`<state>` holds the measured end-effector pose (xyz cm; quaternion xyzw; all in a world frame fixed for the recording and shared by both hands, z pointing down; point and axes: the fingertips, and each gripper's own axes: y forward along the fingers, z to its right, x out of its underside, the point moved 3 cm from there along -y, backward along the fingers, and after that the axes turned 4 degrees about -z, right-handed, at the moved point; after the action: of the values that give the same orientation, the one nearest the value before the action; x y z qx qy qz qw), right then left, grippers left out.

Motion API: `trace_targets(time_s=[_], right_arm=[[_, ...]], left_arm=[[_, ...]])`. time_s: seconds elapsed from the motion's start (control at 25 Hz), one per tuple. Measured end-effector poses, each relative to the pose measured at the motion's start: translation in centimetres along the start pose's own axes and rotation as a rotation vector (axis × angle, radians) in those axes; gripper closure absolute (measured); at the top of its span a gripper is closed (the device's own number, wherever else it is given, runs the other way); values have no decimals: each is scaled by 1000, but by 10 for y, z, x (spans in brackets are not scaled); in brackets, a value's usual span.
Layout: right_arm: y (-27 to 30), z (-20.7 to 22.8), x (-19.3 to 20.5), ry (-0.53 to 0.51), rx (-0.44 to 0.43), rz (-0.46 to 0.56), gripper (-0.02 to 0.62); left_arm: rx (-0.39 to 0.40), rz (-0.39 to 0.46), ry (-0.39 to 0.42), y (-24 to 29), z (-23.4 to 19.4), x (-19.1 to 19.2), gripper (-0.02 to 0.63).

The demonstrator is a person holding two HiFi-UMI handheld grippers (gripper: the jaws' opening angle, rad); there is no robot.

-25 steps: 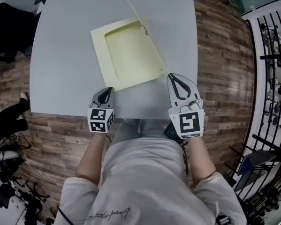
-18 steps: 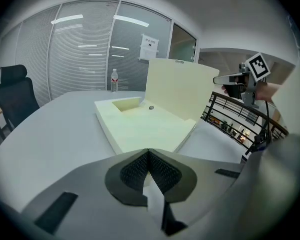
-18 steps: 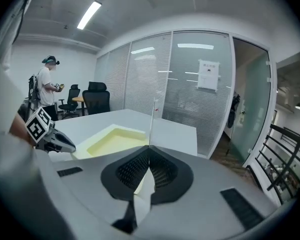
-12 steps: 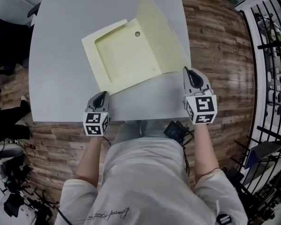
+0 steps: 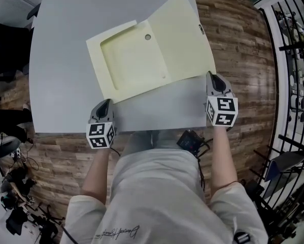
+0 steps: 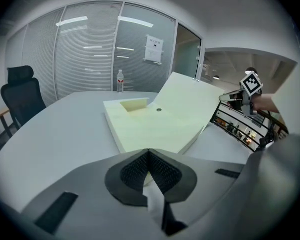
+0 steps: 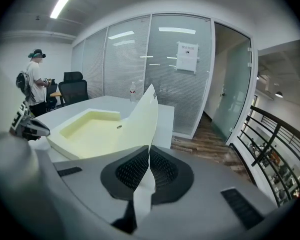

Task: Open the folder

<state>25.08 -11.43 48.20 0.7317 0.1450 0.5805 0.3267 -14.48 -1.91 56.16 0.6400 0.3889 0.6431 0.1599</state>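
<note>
Folder (image 5: 134, 62) is laid on table (image 5: 60, 60), ahead of both grippers, already opened. Left gripper (image 5: 104, 104) is closed tight on the folder's near left corner, and a pale strip of it is seen pinched between the pads (image 6: 134, 171). Right gripper (image 5: 215, 78) is closed on the near corner of the cover (image 5: 184, 39). The thin pale edge is clamped between its fingers and runs up and away from the fingertips. Cover is swung out to the right of the base and held tilted, not flat, with its outer edge seen over the table's right edge. The base, with its shallow recess, is placed ahead of the fingertips, between the two grippers and nearer the left one. A small hole (image 5: 147, 36) is seen by the fold line. Bottle (image 6: 119, 80) is stood on the table far beyond the left fingertips, past the folder. Chair (image 6: 22, 96) is set off to the left of the left fingers, clear of the table.
</note>
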Motion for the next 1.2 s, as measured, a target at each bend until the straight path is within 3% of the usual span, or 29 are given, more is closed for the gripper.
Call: trace_targets(time_s=[0.36,0.6,0.92,1.2], right_arm=[[35,22,60,93,9,-148,552],[60,25,94,229,-21,-187,537],[71,27,110,199,34,-218,492],[76,34,118,338,73,-258,445]], left_arm=[[-64,4,-15,-5,-25,-6,597],[-77,6,-17,-4,-38,-9,597],[-76,15,-26,-7,-37,-10,597],[-69,20,-44,-5,-39,-9,597]])
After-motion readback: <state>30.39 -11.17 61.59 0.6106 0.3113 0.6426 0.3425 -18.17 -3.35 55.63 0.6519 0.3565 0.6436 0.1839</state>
